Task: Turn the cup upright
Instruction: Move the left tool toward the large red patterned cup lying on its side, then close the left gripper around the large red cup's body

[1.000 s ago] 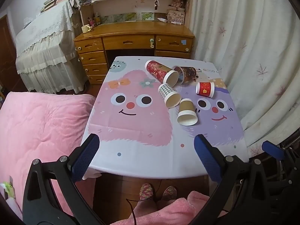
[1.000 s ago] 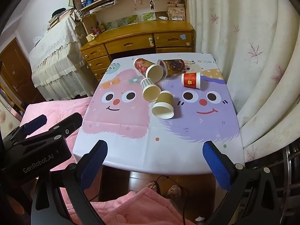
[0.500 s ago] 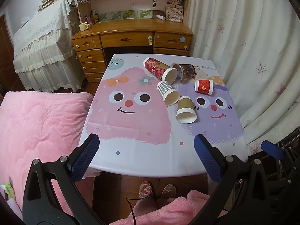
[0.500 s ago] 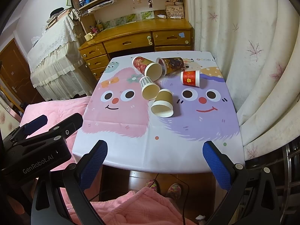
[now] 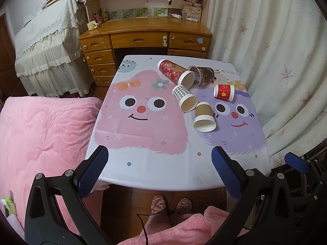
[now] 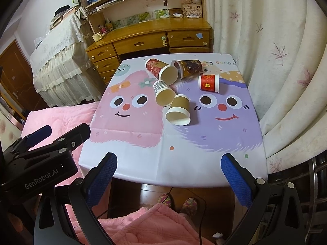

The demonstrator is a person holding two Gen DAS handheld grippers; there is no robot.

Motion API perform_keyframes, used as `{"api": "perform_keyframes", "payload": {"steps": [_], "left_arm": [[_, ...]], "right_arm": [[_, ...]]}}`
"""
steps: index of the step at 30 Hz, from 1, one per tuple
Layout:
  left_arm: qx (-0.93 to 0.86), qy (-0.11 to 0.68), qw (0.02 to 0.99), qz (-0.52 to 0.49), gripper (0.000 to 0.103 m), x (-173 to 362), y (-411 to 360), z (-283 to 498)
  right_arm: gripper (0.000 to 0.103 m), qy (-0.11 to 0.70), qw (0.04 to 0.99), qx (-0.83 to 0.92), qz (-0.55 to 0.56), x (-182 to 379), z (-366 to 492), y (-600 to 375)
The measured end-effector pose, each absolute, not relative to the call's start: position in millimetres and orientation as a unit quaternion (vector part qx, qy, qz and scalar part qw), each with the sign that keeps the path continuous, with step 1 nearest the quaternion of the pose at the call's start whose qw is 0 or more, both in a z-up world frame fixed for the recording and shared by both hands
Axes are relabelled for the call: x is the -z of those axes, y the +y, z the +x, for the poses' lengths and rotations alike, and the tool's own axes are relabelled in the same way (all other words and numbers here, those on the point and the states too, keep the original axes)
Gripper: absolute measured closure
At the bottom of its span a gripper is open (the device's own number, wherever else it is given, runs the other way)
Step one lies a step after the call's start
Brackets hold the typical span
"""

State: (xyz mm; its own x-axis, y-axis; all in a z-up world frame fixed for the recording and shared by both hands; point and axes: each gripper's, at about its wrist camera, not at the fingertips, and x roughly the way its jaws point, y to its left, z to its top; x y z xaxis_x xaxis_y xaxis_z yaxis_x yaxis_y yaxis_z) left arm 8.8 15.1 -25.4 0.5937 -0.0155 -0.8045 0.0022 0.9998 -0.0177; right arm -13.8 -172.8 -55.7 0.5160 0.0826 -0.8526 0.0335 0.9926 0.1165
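Several paper cups lie on their sides on the cartoon tablecloth (image 5: 143, 138): a brown cup (image 5: 204, 117) (image 6: 178, 110), a checked cup (image 5: 184, 98) (image 6: 163, 92), a tall red patterned cup (image 5: 175, 73) (image 6: 160, 70), a dark cup (image 5: 203, 74) (image 6: 189, 66) and a small red cup (image 5: 223, 92) (image 6: 208, 83). My left gripper (image 5: 159, 171) is open and empty, held off the table's near edge. My right gripper (image 6: 169, 175) is open and empty, also short of the near edge. The left gripper's body (image 6: 40, 159) shows in the right wrist view.
A pink blanket (image 5: 40, 138) lies left of the table. A wooden desk (image 5: 143, 38) with drawers stands behind it. A curtain (image 5: 276, 61) hangs close along the right side. The person's slippered feet (image 5: 169, 203) show under the near edge.
Both grippers have drawn slightly closer to the table, so the cups sit a little lower and larger in view. The cups have not moved. Jaws remain open.
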Motion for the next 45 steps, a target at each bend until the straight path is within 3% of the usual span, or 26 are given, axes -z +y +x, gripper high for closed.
{"api": "perform_keyframes", "payload": {"steps": [21,45], "left_arm": [[0.032,0.471,0.881,0.007,0.002,40.0,19.9,23.0],[0.153,0.494,0.854,0.065,0.003,60.9,56.2,92.3]], "right_arm": [[0.000,0.539,0.841,0.006,0.046,81.1,13.7,-160.0],[0.000,0.514,0.851,0.103,0.033,104.5,36.7,-140.9]]}}
